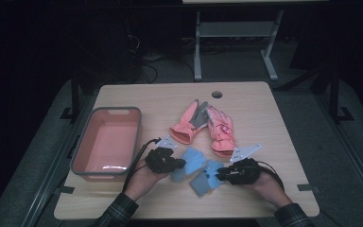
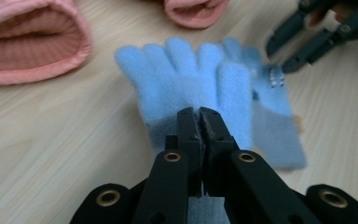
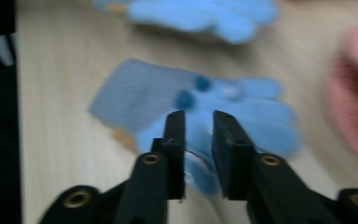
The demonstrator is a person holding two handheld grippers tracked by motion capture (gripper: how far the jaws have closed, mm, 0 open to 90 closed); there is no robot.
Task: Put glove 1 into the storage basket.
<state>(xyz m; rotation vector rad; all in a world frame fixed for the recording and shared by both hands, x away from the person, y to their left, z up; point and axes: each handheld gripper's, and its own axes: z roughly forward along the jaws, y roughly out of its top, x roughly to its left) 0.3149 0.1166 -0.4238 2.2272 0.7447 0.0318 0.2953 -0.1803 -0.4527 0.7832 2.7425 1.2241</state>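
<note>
Fleecy blue glove [image 2: 191,88] is pinched in the closed left claw [image 2: 199,116] while the right claw [image 3: 198,119], slightly parted, straddles its mate [image 3: 186,105] at three o'clock, seemingly for pairing.

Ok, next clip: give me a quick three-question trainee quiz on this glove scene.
1. True or false: the left gripper is shut on a blue glove.
2. Which colour is the pair of gloves lying beyond the blue ones? A) green B) pink C) black
3. What sits at the table's left side, and is anything in it?

Key:
1. True; its jaws are pinched together on the fabric.
2. B.
3. A pink bin with a grey rim; nothing shows inside it.
</note>
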